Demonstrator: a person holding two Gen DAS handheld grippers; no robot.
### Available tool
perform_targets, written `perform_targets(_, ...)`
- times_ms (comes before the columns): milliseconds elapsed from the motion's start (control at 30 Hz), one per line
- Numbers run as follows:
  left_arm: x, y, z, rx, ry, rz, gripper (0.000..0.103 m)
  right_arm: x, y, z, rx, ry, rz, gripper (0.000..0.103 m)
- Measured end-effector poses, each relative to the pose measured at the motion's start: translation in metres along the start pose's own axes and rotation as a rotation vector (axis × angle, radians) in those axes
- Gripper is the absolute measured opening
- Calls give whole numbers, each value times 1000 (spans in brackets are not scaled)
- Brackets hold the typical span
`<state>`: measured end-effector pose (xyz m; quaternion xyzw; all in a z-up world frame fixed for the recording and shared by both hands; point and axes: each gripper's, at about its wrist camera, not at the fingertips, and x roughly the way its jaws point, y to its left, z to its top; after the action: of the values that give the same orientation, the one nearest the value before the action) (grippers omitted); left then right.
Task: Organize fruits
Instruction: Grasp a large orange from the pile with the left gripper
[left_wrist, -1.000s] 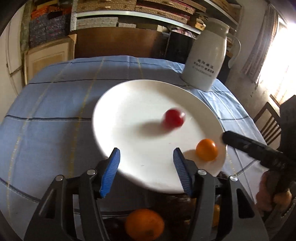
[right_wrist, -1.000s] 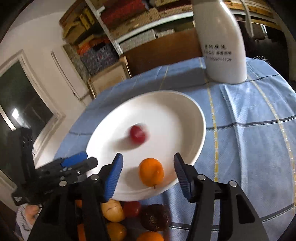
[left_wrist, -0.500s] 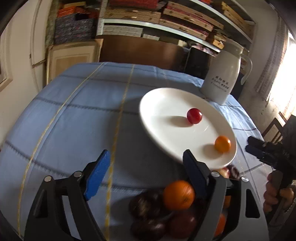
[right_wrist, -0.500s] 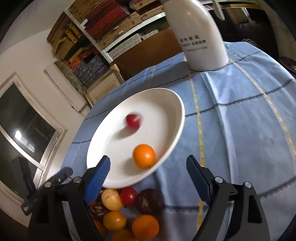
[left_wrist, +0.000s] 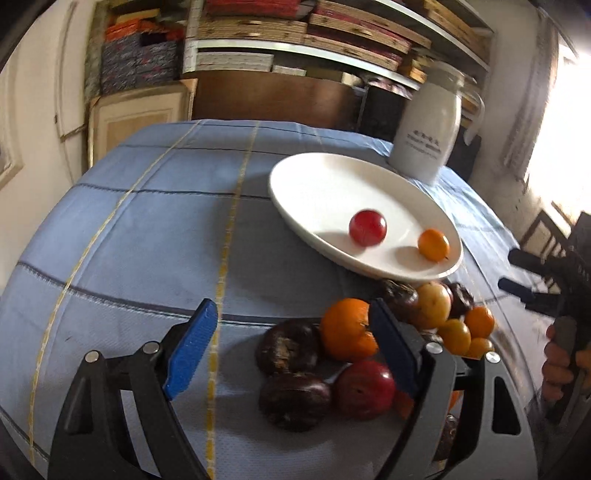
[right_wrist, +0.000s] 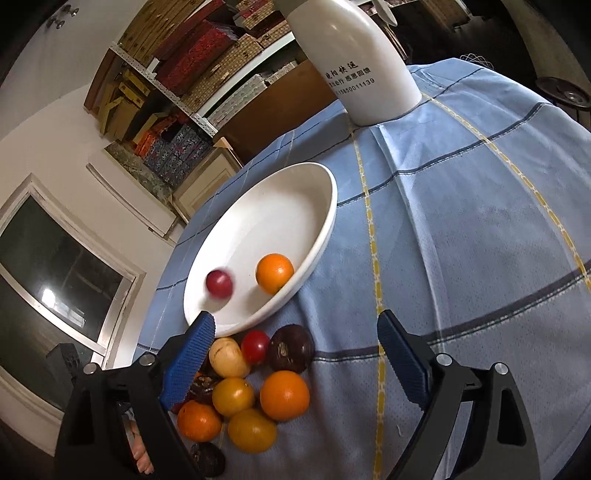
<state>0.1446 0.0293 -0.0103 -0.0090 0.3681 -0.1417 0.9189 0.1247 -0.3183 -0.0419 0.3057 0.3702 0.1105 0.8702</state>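
Note:
A white plate (left_wrist: 325, 184) (right_wrist: 280, 206) on the blue tablecloth holds a small red fruit (left_wrist: 367, 227) (right_wrist: 219, 283) and a small orange (left_wrist: 433, 244) (right_wrist: 274, 273). A pile of fruit lies on the cloth in front of the plate: oranges (left_wrist: 347, 334) (right_wrist: 284, 395), dark purple fruits (left_wrist: 290, 349) (right_wrist: 290, 348), a red apple (left_wrist: 364, 388), a yellow fruit (right_wrist: 232, 397). My left gripper (left_wrist: 291, 347) is open and empty above the pile's left side. My right gripper (right_wrist: 295, 363) is open and empty above the pile; it also shows at the right edge of the left wrist view (left_wrist: 535, 280).
A white thermos jug (left_wrist: 428, 133) (right_wrist: 354, 62) stands behind the plate. Shelves of boxes (left_wrist: 295, 33) and a wooden cabinet (left_wrist: 136, 114) lie beyond the table's far edge. A chair (left_wrist: 546, 236) stands at the right.
Both grippers have pulled back from the plate toward the near edge and opened wider. The fruit pile has come into fuller view. The red fruit has rolled across the plate.

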Motion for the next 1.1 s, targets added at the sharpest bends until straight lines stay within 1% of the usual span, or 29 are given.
perform_targets(233, 13, -36, -4, 186, 11, 47, 81, 3, 1, 1, -6, 10, 0, 90)
perform_targets(333, 18, -41, -4, 219, 26, 37, 81, 2, 2, 0, -11, 9, 0, 90)
perform_targets(433, 24, -42, -1, 226, 44, 15, 78, 2, 3, 0, -13, 11, -2, 90)
perform_targets(467, 25, -41, -1, 228, 50, 11, 74, 3, 3, 0, -15, 13, -4, 90)
perform_targets(733, 36, -34, 3, 249, 98, -90, 73, 4, 3, 0, -12, 21, -14, 90)
perform_targets(767, 37, -33, 3, 253, 104, -79, 68, 5, 2, 0, -10, 23, -14, 90)
perform_targets(800, 39, -29, 3, 258, 113, -56, 69, 5, 1, 0, -7, 26, -16, 90)
perform_targets(900, 37, -16, 7, 208, 118, -42, 69, 6, -2, 2, 9, 33, -15, 90)
perform_targets(967, 37, -16, 7, 209, 116, -23, 69, 6, -4, 2, 20, 38, -9, 90)
perform_targets(1100, 37, -23, 5, 232, 100, -14, 62, 6, -2, 1, 7, 34, -14, 90)
